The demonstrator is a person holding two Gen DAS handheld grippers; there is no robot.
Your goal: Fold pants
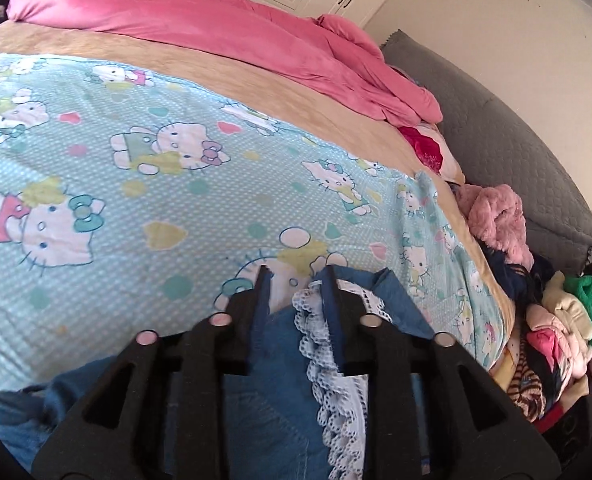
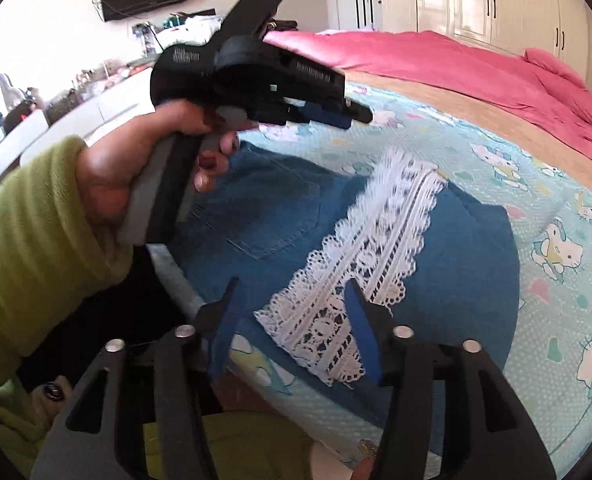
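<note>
While folded, pants (image 2: pixel 376 248) lie diagonally.

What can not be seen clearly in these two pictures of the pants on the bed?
- Pants, lower legs: left wrist view, covered by the left tongs and cut off by the bottom edge.
- Near end of the lace strip: right wrist view, behind the right tongs.
- Clothes pile: left wrist view, crowded at the right edge, single items unclear.
- Shelf items: right wrist view, too small.
</note>
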